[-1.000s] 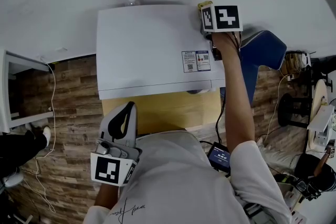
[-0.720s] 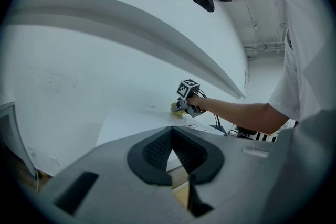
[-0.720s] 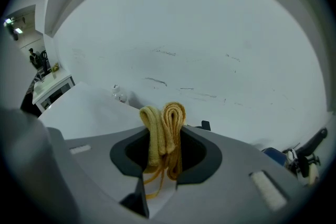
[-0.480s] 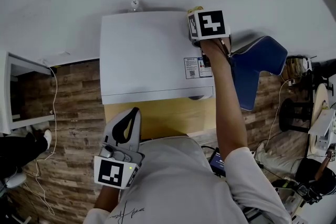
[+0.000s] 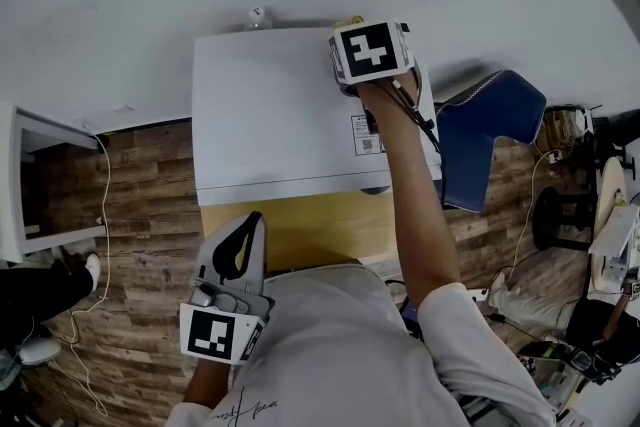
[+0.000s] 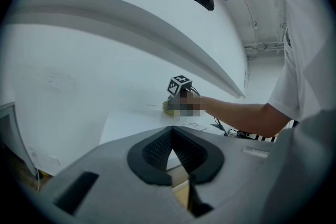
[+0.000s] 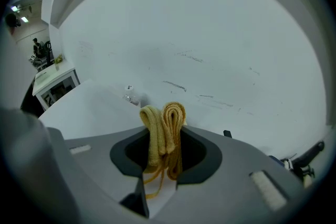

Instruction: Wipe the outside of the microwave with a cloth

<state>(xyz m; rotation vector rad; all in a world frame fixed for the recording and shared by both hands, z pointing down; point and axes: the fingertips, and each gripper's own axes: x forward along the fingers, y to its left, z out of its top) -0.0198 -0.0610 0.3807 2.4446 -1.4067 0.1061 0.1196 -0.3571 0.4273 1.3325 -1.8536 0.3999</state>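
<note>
The white microwave [image 5: 280, 105] is seen from above, its flat top facing me. My right gripper [image 5: 354, 30] rests at the back right of that top, shut on a folded yellow cloth [image 7: 165, 128] that sticks up between its jaws; the white top [image 7: 89, 107] lies just beyond. Only a sliver of the cloth [image 5: 350, 19] shows past the marker cube in the head view. My left gripper [image 5: 240, 240] hangs in front of the microwave near the person's body, shut with nothing in it. In the left gripper view its jaws [image 6: 172, 149] meet, with the cloth [image 6: 167, 107] far ahead.
A small clear bottle [image 5: 258, 15] stands behind the microwave against the white wall. The microwave sits on a yellow-brown stand [image 5: 300, 225]. A blue chair [image 5: 485, 130] is close on the right, a white cabinet [image 5: 30, 175] on the left, cables and gear at the far right.
My right gripper has slid left along the back of the microwave's top with the cloth in it. The left gripper has barely moved.
</note>
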